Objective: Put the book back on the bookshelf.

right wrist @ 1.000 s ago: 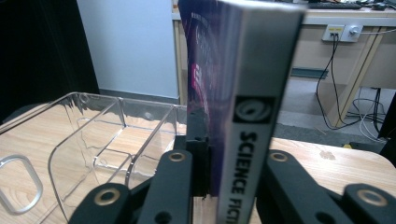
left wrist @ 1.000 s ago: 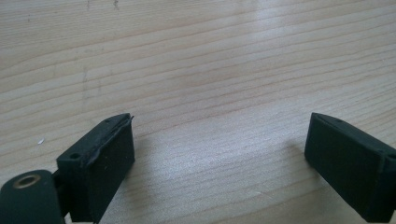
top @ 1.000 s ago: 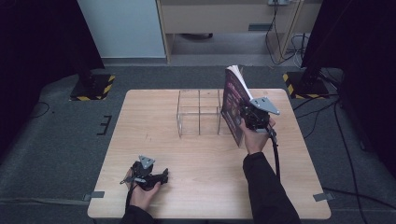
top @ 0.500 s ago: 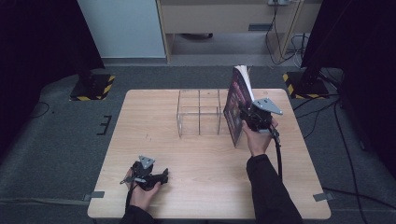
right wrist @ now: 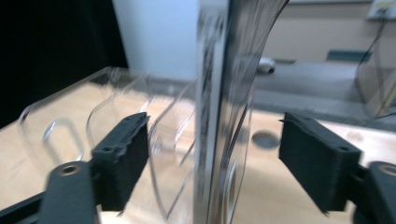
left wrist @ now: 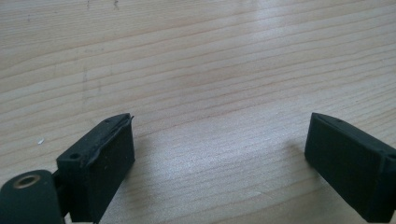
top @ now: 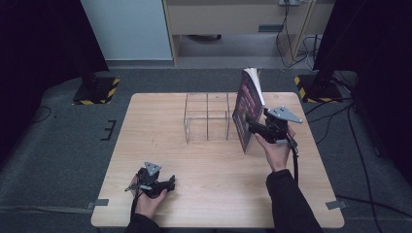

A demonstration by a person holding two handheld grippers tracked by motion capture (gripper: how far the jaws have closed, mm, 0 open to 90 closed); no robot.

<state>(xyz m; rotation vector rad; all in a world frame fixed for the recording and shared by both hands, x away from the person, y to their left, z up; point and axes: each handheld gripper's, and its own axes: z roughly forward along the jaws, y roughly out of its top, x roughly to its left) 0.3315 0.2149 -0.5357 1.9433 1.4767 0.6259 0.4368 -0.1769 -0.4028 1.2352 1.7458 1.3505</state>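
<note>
The book (top: 248,109) stands on edge against the clear rack's (top: 207,116) right end; the right gripper (right wrist: 212,158) has just spread its jaws, releasing it, so it may topple. The left gripper (left wrist: 219,154) rests agape, empty.

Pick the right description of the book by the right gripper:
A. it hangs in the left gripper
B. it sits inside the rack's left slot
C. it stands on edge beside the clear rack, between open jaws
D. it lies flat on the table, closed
C: the book stands on edge just right of the clear rack, and the right gripper has both pads standing clear of it.
</note>
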